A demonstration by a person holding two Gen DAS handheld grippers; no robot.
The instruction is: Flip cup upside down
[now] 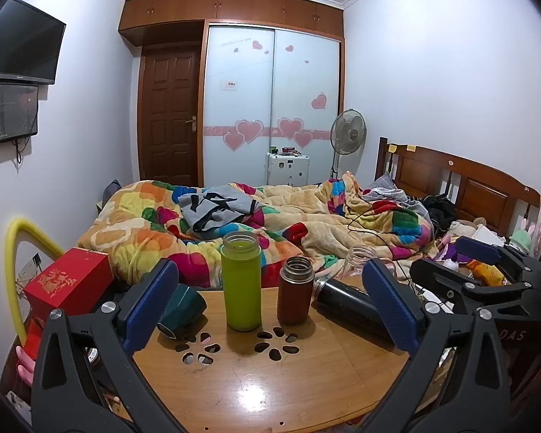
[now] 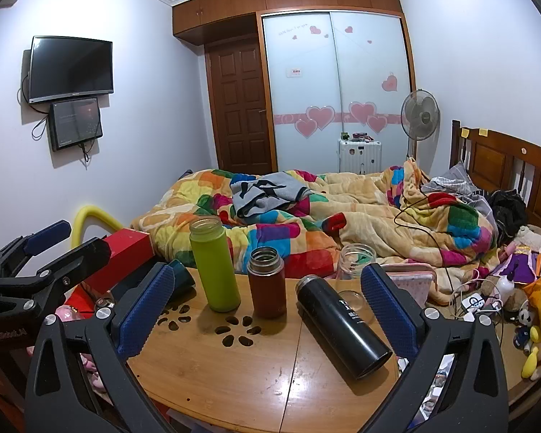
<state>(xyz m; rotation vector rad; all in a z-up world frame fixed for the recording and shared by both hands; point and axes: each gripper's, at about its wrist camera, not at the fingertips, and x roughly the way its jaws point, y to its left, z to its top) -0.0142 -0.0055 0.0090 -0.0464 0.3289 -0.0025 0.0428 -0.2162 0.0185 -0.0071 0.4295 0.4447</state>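
On the wooden table (image 1: 256,389) stand a lime green cup (image 1: 241,281) and a brown-red cup (image 1: 295,290), both upright and open-topped. A black cup (image 1: 350,312) lies on its side at the right, and a dark teal cup (image 1: 182,310) lies on its side at the left. In the right wrist view they are the green cup (image 2: 215,265), brown-red cup (image 2: 267,281), black cup (image 2: 342,326) and teal cup (image 2: 182,274). A clear glass jar (image 2: 355,263) stands behind. My left gripper (image 1: 270,306) is open and empty before the cups. My right gripper (image 2: 267,306) is open and empty.
A red box (image 1: 70,281) and a yellow tube (image 1: 14,259) are at the table's left. A bed with a colourful quilt (image 1: 270,223) lies behind the table. Toys and cables (image 2: 515,296) clutter the right side. The table (image 2: 234,379) has flower-shaped cut-outs.
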